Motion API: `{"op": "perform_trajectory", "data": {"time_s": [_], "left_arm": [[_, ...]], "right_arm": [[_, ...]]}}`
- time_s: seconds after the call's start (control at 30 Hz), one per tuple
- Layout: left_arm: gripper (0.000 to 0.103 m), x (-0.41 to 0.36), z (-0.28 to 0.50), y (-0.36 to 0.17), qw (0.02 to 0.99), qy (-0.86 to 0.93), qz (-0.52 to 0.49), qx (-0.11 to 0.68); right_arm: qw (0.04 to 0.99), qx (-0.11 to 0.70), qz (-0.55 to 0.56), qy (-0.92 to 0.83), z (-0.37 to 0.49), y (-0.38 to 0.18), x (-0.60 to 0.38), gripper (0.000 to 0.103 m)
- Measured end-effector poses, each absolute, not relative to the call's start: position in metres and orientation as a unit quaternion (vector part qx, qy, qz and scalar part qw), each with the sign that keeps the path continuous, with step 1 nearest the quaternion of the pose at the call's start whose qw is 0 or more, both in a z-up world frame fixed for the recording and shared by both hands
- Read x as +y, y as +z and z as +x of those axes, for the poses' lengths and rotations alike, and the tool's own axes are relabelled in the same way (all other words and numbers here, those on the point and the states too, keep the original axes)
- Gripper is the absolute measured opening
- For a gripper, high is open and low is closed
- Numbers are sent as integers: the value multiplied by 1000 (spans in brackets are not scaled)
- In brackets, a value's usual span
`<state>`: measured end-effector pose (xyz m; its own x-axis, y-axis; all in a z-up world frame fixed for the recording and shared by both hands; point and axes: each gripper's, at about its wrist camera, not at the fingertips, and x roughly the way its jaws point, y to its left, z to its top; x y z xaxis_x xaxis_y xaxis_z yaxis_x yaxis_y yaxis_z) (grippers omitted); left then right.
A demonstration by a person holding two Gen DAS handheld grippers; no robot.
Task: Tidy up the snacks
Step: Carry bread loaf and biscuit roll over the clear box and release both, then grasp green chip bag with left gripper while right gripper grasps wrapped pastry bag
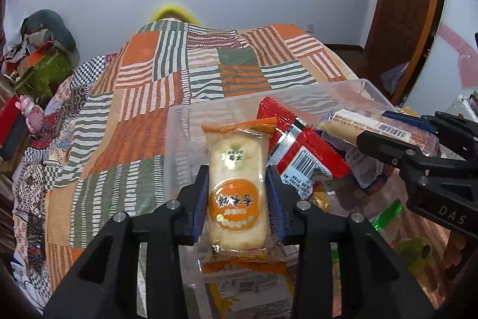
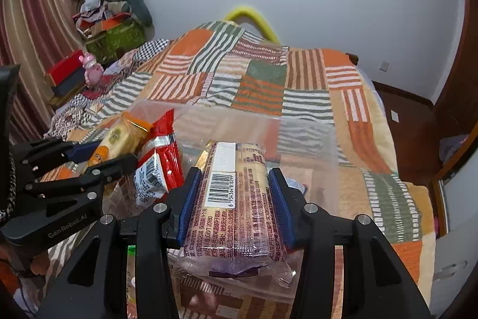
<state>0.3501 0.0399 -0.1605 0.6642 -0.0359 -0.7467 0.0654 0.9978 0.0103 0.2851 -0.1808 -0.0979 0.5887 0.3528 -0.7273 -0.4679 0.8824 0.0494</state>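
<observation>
My left gripper [image 1: 237, 169] is shut on an orange-and-white rice cracker packet [image 1: 236, 208], held upright over the near left part of a clear plastic bin [image 1: 298, 90]. My right gripper [image 2: 235, 174] is shut on a purple-tinted cracker packet [image 2: 236, 214], barcode side up, above the same bin [image 2: 298, 133]. Each view shows the other gripper from the side: the right gripper [image 1: 388, 130] with its packet [image 1: 358, 124], and the left gripper [image 2: 104, 153] with its orange packet [image 2: 122, 136]. A red snack packet [image 1: 307, 151] leans inside the bin between them, also visible in the right wrist view [image 2: 167, 157].
The bin rests on a bed with an orange, green and white patchwork cover [image 1: 179, 73]. More wrapped snacks lie under and beside the bin [image 1: 388, 214]. Boxes, a pink toy [image 2: 91, 71] and piled clutter [image 2: 113, 20] line the bed's left side. A wooden door [image 1: 403, 5] stands at the right.
</observation>
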Motion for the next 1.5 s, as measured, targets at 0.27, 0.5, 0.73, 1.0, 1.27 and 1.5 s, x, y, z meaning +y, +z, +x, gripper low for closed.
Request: {"op": "perform_trajectory", "data": {"time_s": [0.27, 0.5, 0.73, 1.0, 1.27, 1.5], "left_arm": [[52, 44, 335, -147, 917, -30, 7, 397], [60, 45, 304, -124, 925, -42, 5, 378], [65, 47, 260, -110, 927, -54, 16, 370], [70, 43, 214, -126, 917, -70, 31, 391], [71, 48, 192, -162, 897, -64, 9, 436], [71, 45, 181, -181, 888, -62, 5, 456]], "right_arm": [[895, 370, -73, 237, 276, -85, -186, 47], [902, 353, -72, 238, 252, -67, -197, 52], [907, 339, -74, 239, 220, -55, -208, 55], [908, 341, -78, 229, 187, -60, -219, 59], [899, 370, -62, 226, 160, -83, -229, 60], [891, 393, -56, 219, 145, -101, -236, 60]]}}
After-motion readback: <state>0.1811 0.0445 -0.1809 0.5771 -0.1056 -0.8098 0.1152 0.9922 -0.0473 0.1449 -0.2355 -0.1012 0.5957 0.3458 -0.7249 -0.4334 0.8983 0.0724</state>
